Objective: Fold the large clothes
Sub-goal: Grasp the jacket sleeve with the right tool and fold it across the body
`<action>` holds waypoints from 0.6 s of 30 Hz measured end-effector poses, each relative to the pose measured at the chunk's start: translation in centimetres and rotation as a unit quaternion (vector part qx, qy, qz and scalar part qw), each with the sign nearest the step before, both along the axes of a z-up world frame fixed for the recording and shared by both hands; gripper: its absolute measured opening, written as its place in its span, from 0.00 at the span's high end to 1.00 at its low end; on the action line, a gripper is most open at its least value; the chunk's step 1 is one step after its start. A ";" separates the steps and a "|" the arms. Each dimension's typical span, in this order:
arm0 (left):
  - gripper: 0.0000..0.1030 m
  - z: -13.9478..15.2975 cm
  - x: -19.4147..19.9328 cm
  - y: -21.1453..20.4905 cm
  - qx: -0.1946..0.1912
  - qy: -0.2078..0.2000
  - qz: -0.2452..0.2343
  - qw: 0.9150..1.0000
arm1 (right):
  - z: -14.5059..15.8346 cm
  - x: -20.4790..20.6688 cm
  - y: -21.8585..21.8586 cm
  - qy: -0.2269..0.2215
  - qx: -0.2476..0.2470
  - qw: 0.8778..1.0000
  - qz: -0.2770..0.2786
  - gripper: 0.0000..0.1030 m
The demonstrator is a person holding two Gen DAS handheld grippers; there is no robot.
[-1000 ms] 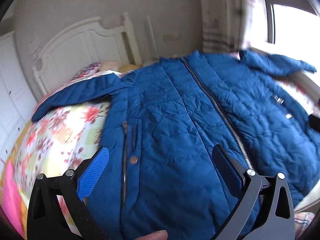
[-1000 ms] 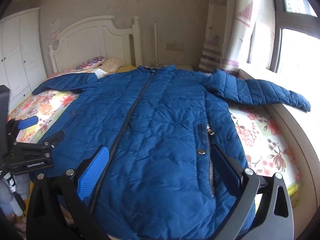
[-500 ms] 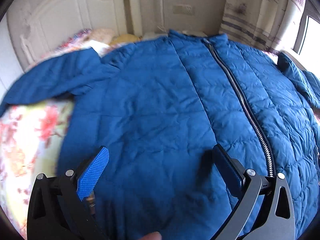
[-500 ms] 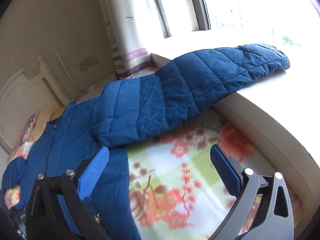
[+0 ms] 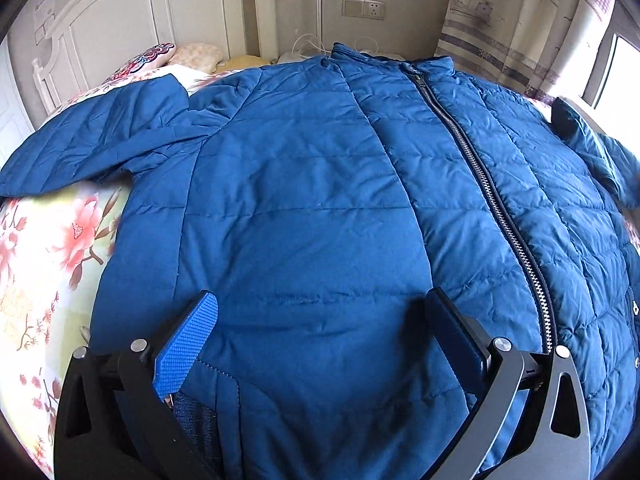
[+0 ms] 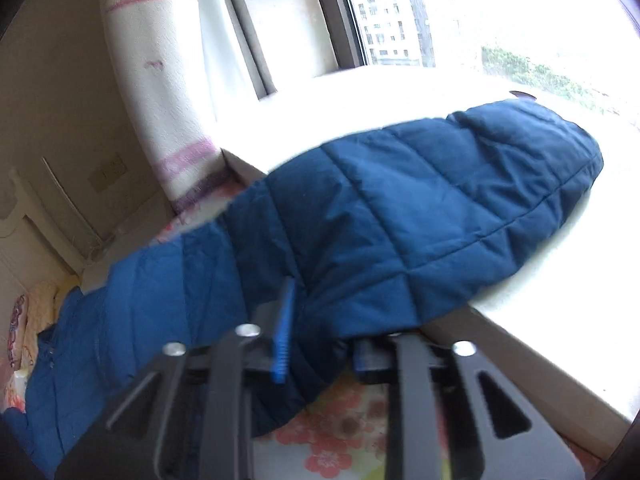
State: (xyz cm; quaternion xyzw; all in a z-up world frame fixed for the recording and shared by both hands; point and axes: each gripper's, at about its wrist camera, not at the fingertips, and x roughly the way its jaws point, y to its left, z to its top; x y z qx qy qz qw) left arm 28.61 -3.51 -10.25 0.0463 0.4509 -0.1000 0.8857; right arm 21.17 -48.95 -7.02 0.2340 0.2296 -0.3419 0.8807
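Blue quilted jacket [image 5: 320, 216] lies front-up and zipped on the floral bed [image 5: 44, 264], collar toward the headboard [image 5: 132, 28], one sleeve [image 5: 92, 148] spread out to the left. Left gripper [image 5: 320, 328] hovers low over the jacket's lower front, fingers [image 5: 188, 344] wide apart, holding nothing. Right gripper [image 6: 320, 344] has its fingers [image 6: 282, 344] narrowed and pinched on the other sleeve [image 6: 400, 216], whose cuff end rests on the bright window sill [image 6: 560, 280] beside the bed.
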 end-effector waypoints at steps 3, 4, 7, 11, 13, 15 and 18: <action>0.04 0.0 0.0 0.0 -0.001 -0.001 0.000 1.000 | 3.0 1.4 4.9 -0.033 -0.052 0.995 0.073 0.92; 0.04 0.0 0.0 0.0 -0.001 -0.001 0.000 1.000 | 3.9 2.0 7.1 -0.042 -0.066 0.991 0.105 0.92; 0.04 0.0 0.1 0.0 -0.004 -0.002 0.000 1.000 | 6.0 4.1 14.6 -0.064 -0.106 0.968 0.217 0.92; 0.04 0.1 -0.1 0.1 -0.007 -0.003 -0.001 1.000 | 4.8 8.0 24.8 -0.028 -0.116 0.924 0.364 0.92; 0.04 0.1 -0.2 0.2 -0.008 -0.003 -0.001 1.000 | 2.3 9.5 27.7 0.013 -0.090 0.907 0.412 0.90; 0.04 0.0 -0.2 0.3 -0.009 -0.003 -0.002 1.000 | -2.4 10.8 30.7 0.097 -0.047 0.884 0.454 0.77; 0.04 0.1 -0.2 0.3 -0.009 -0.003 -0.002 1.000 | -7.1 11.4 32.1 0.170 -0.031 0.865 0.471 0.50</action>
